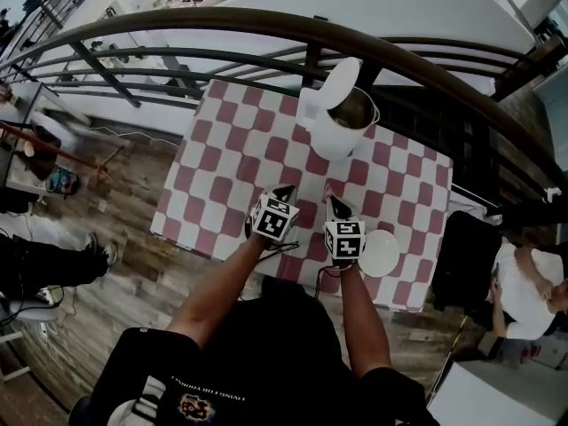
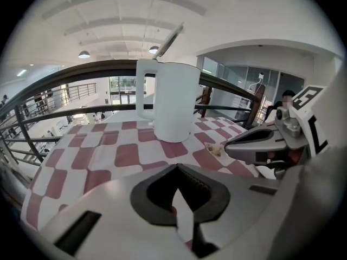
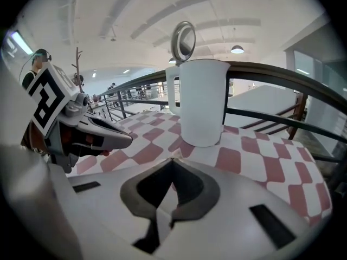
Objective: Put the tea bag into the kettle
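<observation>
One worktop (image 1: pixel 222 149) under a red-and-white checked cloth is carrying everything, backed by a dark railing. Toward its far edge a white kettle (image 1: pixel 335 122) is standing upright with its lid (image 1: pixel 342 82) tipped back, so its mouth is facing up. A white saucer (image 1: pixel 380 252) is sitting near the front edge, just beside the right hand. Both tools are pointing forward and down at the kettle, side by side. The left hand-held gripper (image 1: pixel 286 189) is showing its jaws meeting at the tips with nothing visible between them. The right hand-held gripper (image 1: pixel 330 195) is likewise closed. A small tan lump, probably the tea bag (image 2: pixel 217 149), is sitting right at the right tool's tip. Whether it is being pinched there or lying on the cloth I cannot tell. Either way the right hand is nearer it, and the kettle is lying straight ahead, so the coming move is likely calling for lifting over the rim and releasing from above.
</observation>
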A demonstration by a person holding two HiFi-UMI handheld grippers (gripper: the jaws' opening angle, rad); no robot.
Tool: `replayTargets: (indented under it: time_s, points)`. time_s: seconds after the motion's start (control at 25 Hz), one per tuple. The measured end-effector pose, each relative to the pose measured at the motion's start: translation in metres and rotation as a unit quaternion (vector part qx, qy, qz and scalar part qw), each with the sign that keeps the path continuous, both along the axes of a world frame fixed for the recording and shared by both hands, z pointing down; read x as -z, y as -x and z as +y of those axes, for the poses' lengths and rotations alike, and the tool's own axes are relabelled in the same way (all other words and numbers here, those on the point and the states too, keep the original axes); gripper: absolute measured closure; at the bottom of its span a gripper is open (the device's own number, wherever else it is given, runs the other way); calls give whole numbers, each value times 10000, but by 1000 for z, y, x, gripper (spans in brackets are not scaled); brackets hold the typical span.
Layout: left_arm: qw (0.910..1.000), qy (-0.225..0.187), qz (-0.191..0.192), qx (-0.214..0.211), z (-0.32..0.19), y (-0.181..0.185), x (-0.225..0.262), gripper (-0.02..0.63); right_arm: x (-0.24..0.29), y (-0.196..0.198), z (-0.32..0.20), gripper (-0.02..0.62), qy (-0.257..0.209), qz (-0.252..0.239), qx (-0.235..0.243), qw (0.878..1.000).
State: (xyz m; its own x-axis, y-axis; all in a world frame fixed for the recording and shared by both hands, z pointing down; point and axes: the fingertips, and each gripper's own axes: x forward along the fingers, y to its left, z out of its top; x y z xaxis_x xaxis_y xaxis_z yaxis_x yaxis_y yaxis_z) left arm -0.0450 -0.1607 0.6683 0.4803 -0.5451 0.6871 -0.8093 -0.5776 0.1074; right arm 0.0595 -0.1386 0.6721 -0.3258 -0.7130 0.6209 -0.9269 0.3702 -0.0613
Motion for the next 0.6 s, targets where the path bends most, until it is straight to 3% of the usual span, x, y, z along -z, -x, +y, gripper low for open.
replayTargets:
  time_s: [0.2, 0.6]
  points:
    - [9999, 7, 1, 124, -3, 11, -4, 607, -3, 12, -5, 581, 18, -11, 138, 9999]
    - [9999, -87, 53, -50, -13, -2, 10, 607, 9, 3, -11, 581, -68, 8, 9, 10000]
